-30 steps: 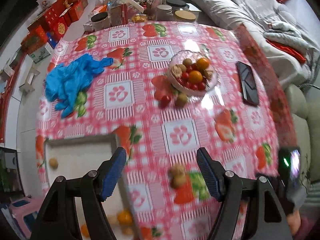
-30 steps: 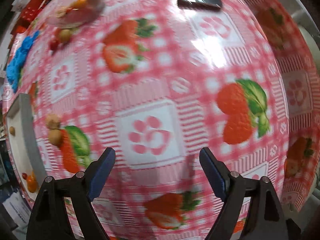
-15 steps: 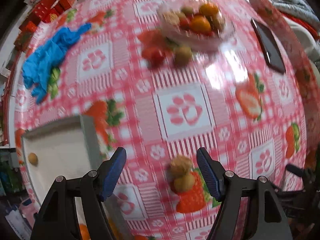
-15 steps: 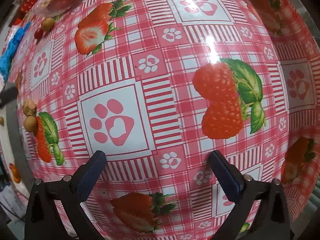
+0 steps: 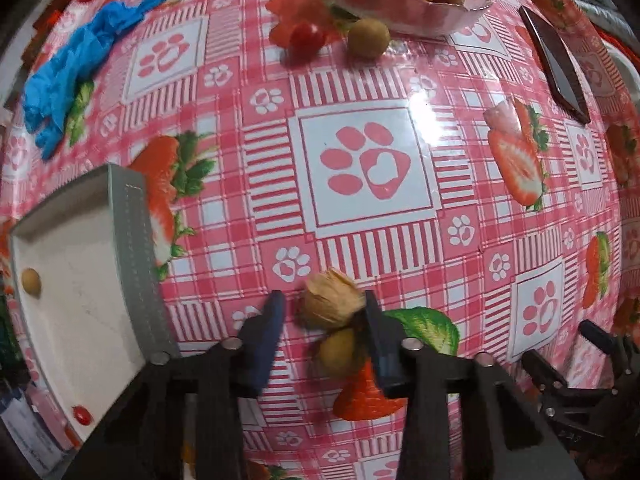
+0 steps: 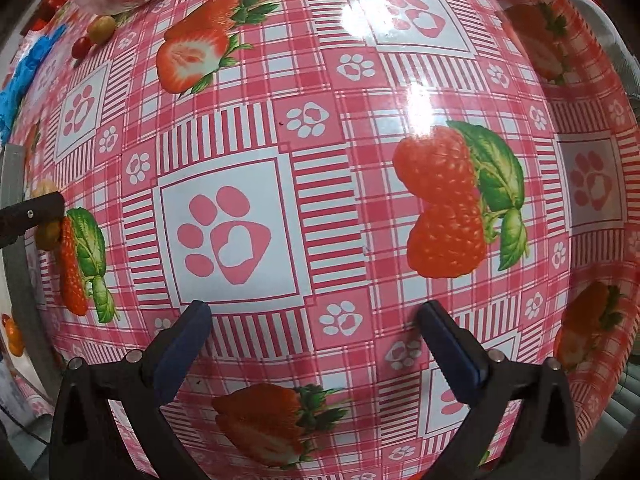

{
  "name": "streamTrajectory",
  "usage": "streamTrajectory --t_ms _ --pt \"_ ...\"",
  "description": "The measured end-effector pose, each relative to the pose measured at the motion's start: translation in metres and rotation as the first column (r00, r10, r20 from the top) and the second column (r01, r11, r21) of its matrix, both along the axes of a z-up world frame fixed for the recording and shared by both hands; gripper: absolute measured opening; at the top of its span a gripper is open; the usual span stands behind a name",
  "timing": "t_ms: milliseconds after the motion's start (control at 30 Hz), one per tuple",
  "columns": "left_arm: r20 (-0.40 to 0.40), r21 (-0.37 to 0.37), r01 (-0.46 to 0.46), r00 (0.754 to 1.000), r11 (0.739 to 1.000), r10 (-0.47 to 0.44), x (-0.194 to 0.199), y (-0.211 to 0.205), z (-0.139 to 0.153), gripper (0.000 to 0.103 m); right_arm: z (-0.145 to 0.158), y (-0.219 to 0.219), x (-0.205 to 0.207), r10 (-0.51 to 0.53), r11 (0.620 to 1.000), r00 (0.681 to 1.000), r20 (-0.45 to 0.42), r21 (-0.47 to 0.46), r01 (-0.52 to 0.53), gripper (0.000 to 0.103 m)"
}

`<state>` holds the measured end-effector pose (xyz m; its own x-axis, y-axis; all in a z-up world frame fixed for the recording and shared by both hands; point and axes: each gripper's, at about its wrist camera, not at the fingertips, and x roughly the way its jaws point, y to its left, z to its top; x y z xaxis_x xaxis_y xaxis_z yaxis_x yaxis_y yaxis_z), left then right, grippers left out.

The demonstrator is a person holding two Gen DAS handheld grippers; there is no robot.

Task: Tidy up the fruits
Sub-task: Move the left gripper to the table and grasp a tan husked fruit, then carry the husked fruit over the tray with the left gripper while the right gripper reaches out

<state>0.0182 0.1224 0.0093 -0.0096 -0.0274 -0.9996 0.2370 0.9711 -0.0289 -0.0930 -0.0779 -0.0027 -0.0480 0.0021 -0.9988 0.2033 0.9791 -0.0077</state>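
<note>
A tan papery-husked fruit (image 5: 330,300) lies on the pink strawberry tablecloth, with a round yellow-green fruit (image 5: 340,352) just behind it. My left gripper (image 5: 322,298) points down over both, its jaws closing around the husked fruit. The right pad is at the husk; a small gap shows at the left pad. A glass bowl (image 5: 404,20) of mixed fruits stands far up the table, with a cherry tomato (image 5: 306,38) and a green-brown fruit (image 5: 368,38) beside it. My right gripper (image 6: 313,308) hangs open over bare cloth, holding nothing.
A white tray (image 5: 132,248) at the left table edge holds a small tan fruit (image 5: 31,283) and a red tomato (image 5: 82,415). Blue gloves (image 5: 80,64) lie at the far left. A dark phone (image 5: 556,68) lies at the right.
My left gripper has come down onto the two small fruits and its jaws have narrowed around the husked one. The right gripper's jaws have spread wider; it barely shifted over the cloth.
</note>
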Motion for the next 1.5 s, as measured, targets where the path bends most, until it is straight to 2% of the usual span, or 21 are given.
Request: streamTrajectory --t_ms 33,167,567,700,900,967,1133,1267,1500 --pt "0.001 -0.007 0.004 1.0 1.0 -0.004 -0.001 0.0 0.0 0.027 -0.001 0.0 -0.001 0.0 1.0 1.0 0.002 -0.002 0.0 0.103" --pt "0.001 -0.058 -0.033 0.999 0.998 0.033 0.002 0.006 0.005 0.027 0.0 0.003 -0.005 0.001 1.0 1.0 0.015 -0.01 -0.001 0.103" --pt "0.061 -0.108 -0.05 0.997 0.993 0.057 -0.021 0.032 0.052 0.027 0.006 0.011 -0.032 0.003 0.999 0.994 0.107 -0.034 0.001 0.103" --pt "0.076 -0.112 -0.055 0.995 0.992 0.063 -0.026 0.044 0.06 0.027 0.005 0.011 -0.036 0.002 1.0 0.996 0.089 -0.03 0.001 0.103" --pt "0.092 -0.123 -0.084 0.991 0.989 0.095 -0.034 0.08 0.076 0.027 0.005 0.013 -0.028 -0.012 1.0 1.0 0.005 -0.01 0.012 0.103" --pt "0.097 -0.122 -0.094 0.99 0.988 0.106 -0.04 0.089 0.079 0.027 0.006 0.024 -0.026 0.009 1.0 1.0 -0.016 0.003 -0.009 0.103" --pt "0.117 -0.106 -0.095 0.987 0.99 0.107 -0.049 0.097 0.082 0.027 0.013 0.069 -0.017 0.095 0.993 0.995 0.006 0.071 -0.095 0.103" --pt "0.128 -0.094 -0.103 0.985 0.99 0.114 -0.056 0.106 0.084 0.027 0.023 0.103 -0.01 0.17 0.981 0.985 0.031 0.086 -0.172 0.103" --pt "0.133 -0.086 -0.142 0.979 0.986 0.153 -0.065 0.127 0.085 0.027 0.035 0.138 -0.001 0.24 0.966 0.97 0.047 0.088 -0.243 0.103"
